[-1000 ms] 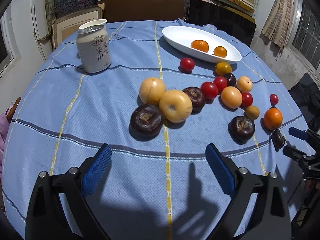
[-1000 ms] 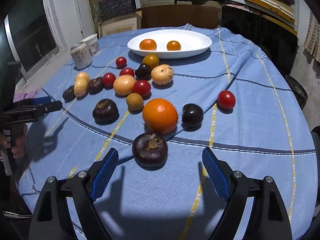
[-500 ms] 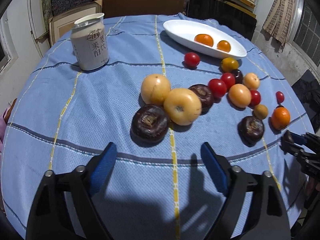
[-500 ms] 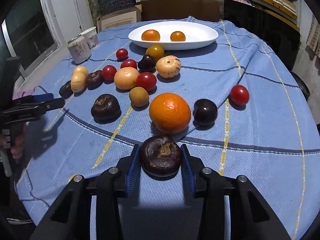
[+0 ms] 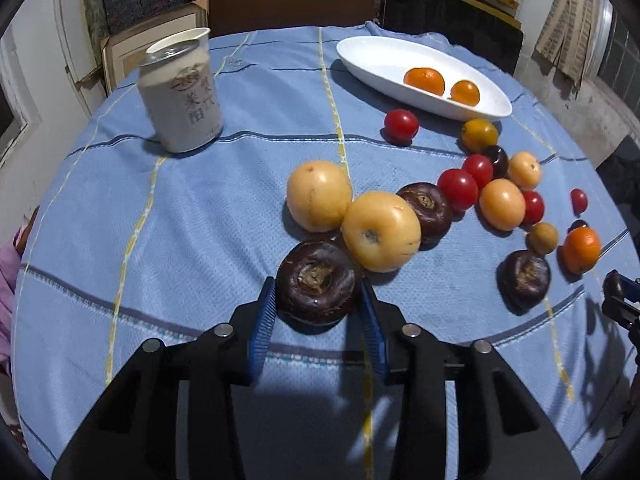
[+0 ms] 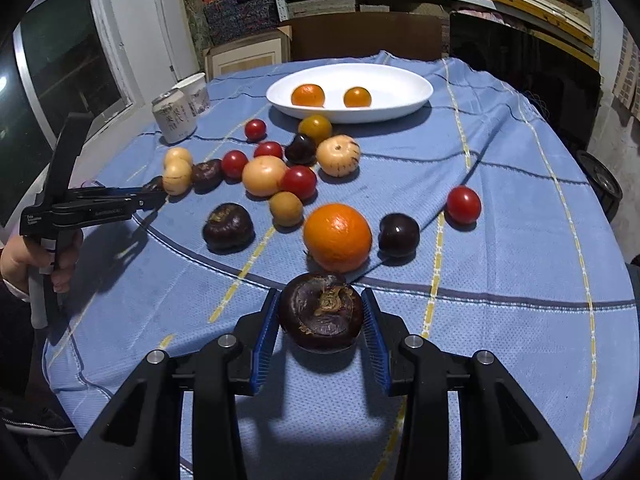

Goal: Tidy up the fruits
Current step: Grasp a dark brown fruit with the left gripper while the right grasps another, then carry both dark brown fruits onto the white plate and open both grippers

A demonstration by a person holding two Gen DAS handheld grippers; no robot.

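Currently both of your tools are pinching fruit. Your left gripper [image 5: 318, 312] has its blue pads [image 5: 262, 330] pressed on the flanks of a dark mangosteen [image 5: 317, 282] near the tabletop's near edge; the grip sits low on the round body, which looks like the way to stop it rolling out. Your right gripper [image 6: 320, 330] is clamped the same way on a second mangosteen [image 6: 321, 310], calyx up, near the near edge on its own side.

Both fruits appear to rest on or just above the blue cloth [image 5: 200, 208]; you cannot tell from these views whether either is lifted.

Surroundings, left view: a yellow fruit [image 5: 380, 232] touches the held mangosteen at its far right side, with another yellow fruit [image 5: 319, 196] just beyond. Lifting straight up seems safer than dragging forward.

Right view: an orange [image 6: 337, 237] sits just beyond the held mangosteen, very close, and a dark plum [image 6: 399, 235] lies beside it.

The white oval dish [image 6: 400, 80] stands near the far edge and holds two small oranges [image 6: 307, 95]. Between you and it lies the loose cluster of tomatoes [image 6: 298, 182] and other fruit, so a raised path over them is likely needed. A drink can [image 5: 182, 98] stands toward the far left, apart from the fruit.

Judgement: sorting is at an early stage.
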